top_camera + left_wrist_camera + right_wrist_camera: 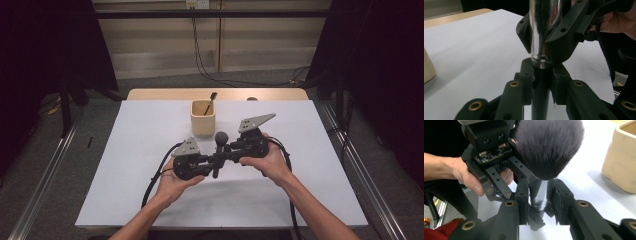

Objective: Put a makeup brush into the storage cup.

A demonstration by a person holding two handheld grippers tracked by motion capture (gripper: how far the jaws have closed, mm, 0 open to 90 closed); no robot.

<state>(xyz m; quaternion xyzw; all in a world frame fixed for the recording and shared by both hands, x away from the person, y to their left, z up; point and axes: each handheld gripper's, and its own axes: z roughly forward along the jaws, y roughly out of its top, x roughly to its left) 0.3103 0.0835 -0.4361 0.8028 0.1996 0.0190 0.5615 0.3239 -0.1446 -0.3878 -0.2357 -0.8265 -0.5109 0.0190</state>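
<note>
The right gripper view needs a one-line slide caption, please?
Both tongs grip a makeup brush upright beside a beige cup.

Light: white table sheet [150,150] was evenly bright under dark surrounds; soft shadows beneath the hands | Glare: streaks ran down the chrome brush handle [541,30] | Focus: bristles [549,145] were soft-edged; near jaws blurred

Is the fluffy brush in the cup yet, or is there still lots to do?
Not yet. One thin brush already stands in the cup. The fluffy brush is in hand: the left gripper clamps its dark handle and the right gripper clamps its shiny neck, above the table just in front of the cup. It probably still has to go into the cup.
</note>
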